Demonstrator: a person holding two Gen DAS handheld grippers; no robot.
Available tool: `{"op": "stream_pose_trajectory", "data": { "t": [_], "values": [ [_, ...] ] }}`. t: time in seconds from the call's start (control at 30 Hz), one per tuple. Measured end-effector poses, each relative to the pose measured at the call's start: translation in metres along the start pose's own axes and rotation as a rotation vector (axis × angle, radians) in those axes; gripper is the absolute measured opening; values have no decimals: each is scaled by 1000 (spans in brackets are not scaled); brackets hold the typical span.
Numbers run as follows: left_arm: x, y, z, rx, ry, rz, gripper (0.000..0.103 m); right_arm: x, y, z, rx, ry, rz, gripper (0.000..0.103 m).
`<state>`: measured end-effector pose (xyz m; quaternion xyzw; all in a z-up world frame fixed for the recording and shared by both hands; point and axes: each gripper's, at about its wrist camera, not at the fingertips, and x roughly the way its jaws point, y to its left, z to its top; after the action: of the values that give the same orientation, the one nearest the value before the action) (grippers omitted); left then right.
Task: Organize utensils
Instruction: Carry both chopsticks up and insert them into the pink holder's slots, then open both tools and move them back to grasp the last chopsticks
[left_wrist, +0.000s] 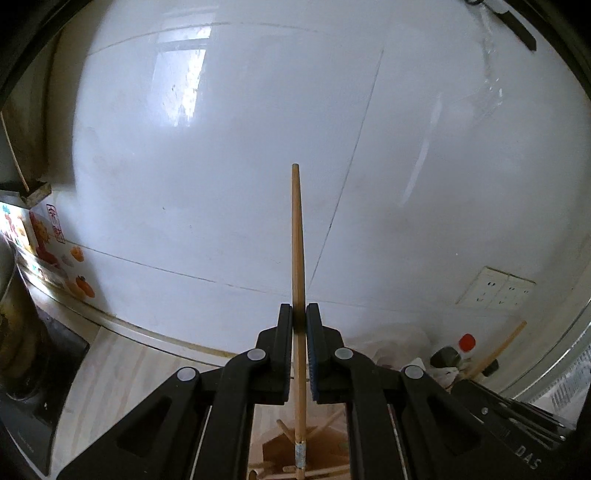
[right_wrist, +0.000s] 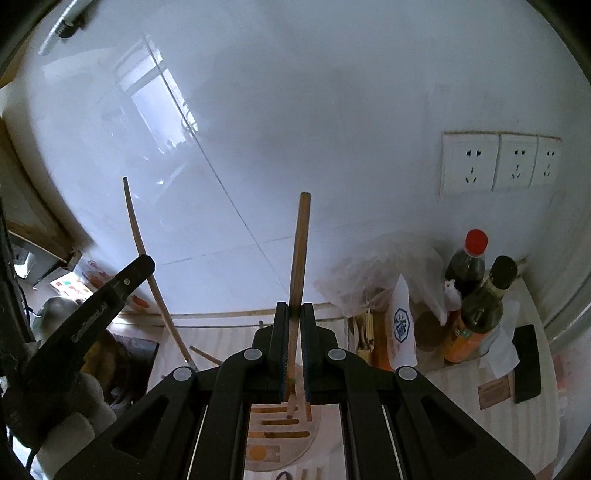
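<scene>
My left gripper (left_wrist: 299, 314) is shut on a long wooden chopstick (left_wrist: 297, 236) with a metal-banded lower end, held upright against the white tiled wall. Below it several loose chopsticks (left_wrist: 317, 470) lie on the counter. My right gripper (right_wrist: 294, 314) is shut on a darker wooden chopstick (right_wrist: 300, 251), also upright, its lower end over a slotted wooden utensil holder (right_wrist: 280, 432). In the right wrist view the left gripper's body (right_wrist: 88, 321) and its chopstick (right_wrist: 144, 254) show at the left.
Two dark sauce bottles (right_wrist: 469, 295), plastic bags (right_wrist: 373, 273) and a paper packet stand at the right by the wall sockets (right_wrist: 495, 162). A black object (right_wrist: 526, 362) lies on the light counter. A stove and pot (left_wrist: 14, 332) are at the left.
</scene>
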<state>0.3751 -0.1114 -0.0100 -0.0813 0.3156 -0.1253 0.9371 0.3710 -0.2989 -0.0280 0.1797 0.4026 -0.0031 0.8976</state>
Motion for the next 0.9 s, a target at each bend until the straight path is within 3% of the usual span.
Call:
{"op": "stream_pose_trajectory", "data": {
  "t": [0.4,0.63,0.9],
  "values": [
    [10,17,-19,-47,-9,24,6,12,-4,-4,5,27,-14,6],
    [-17,30,-19,-101,-88,27,5,16,-10,-10,14,43,-23,6],
    [-38,22,-6,-49,-119,-11,4,16,-14,-11,19,47,-18,6]
  ]
}}
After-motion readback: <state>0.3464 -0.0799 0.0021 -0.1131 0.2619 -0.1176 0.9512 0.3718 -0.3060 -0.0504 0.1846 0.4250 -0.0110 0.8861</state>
